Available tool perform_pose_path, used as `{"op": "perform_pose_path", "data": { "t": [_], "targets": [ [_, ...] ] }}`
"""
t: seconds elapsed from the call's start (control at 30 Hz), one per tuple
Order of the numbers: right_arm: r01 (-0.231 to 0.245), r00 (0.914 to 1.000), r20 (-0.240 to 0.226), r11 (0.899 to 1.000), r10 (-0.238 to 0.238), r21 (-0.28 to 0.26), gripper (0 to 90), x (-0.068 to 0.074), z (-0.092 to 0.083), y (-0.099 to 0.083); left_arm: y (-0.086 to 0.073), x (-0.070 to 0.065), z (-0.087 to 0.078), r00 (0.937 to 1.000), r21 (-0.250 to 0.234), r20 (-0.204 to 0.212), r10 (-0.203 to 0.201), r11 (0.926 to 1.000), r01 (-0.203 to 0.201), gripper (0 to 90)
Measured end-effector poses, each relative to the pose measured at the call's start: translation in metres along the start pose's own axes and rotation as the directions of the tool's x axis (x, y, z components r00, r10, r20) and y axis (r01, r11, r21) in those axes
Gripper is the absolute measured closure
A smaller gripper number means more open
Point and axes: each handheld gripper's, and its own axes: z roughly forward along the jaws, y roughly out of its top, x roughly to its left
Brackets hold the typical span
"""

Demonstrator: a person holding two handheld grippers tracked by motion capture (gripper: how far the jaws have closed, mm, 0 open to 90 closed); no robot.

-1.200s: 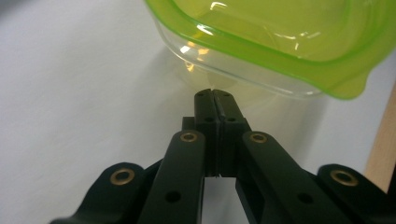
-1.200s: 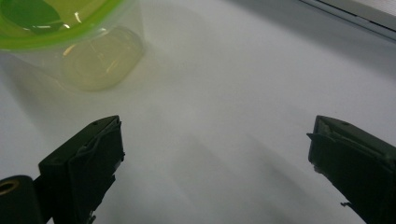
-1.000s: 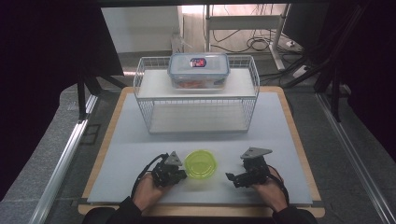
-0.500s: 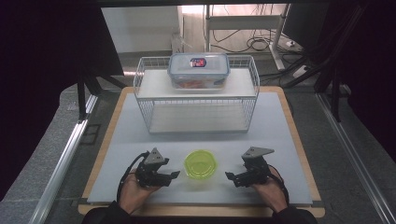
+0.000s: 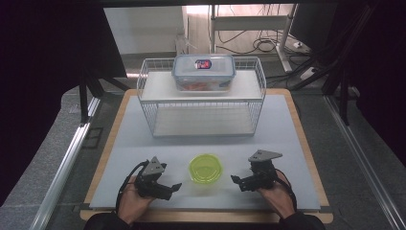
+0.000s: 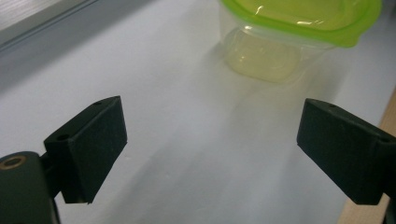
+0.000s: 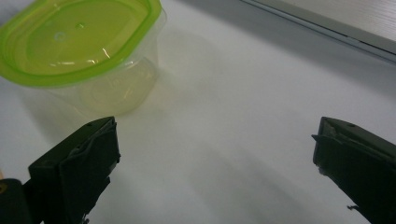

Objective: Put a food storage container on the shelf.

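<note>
A small clear tub with a lime-green lid (image 5: 206,168) stands near the front of the white table top (image 5: 143,139). My left gripper (image 5: 168,188) lies to its left, a short gap away, pointing toward it. Its jaws have just been opening and now stand wide with nothing between them. In the left gripper view (image 6: 210,140) the tub (image 6: 299,32) sits ahead at the upper right. My right gripper (image 5: 238,181) rests to the tub's right, open and empty. The right gripper view (image 7: 215,154) shows the tub (image 7: 84,46) at the upper left.
A white wire rack (image 5: 201,103) stands at the back of the table, open toward me. On its top shelf sits a clear box with a blue-rimmed lid (image 5: 203,72). The wooden table edge (image 5: 306,143) frames the white top.
The left hand has drawn back to the left, away from the green-lidded tub, and its jaws have opened. The right hand has stayed where it was.
</note>
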Motion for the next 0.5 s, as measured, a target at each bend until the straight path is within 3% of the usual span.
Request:
{"op": "perform_pose_path", "data": {
  "t": [0.1,0.27,0.43,0.5],
  "targets": [
    [-0.005,1.0000,0.008,1.000,0.005,-0.014,0.3,0.001,0.000,0.002,-0.003,0.004,0.000,0.9997,-0.001,-0.025,-0.002,1.0000,0.002,7.5],
    [-0.048,0.9986,-0.024,0.999,0.048,-0.023,0.4,0.001,-0.001,0.009,-0.003,0.005,-0.003,0.9989,-0.037,-0.046,0.011,0.9992,-0.013,6.4],
    [-0.074,0.9955,-0.059,0.997,0.075,0.005,0.5,0.004,0.002,0.017,-0.003,0.005,0.000,0.9987,-0.004,-0.045,0.023,0.9997,-0.023,7.1],
    [-0.075,0.9948,-0.066,0.997,0.077,0.030,4.4,0.005,0.004,0.020,-0.004,0.004,0.002,0.9987,0.015,-0.043,0.028,0.9995,-0.028,7.9]
  ]
}}
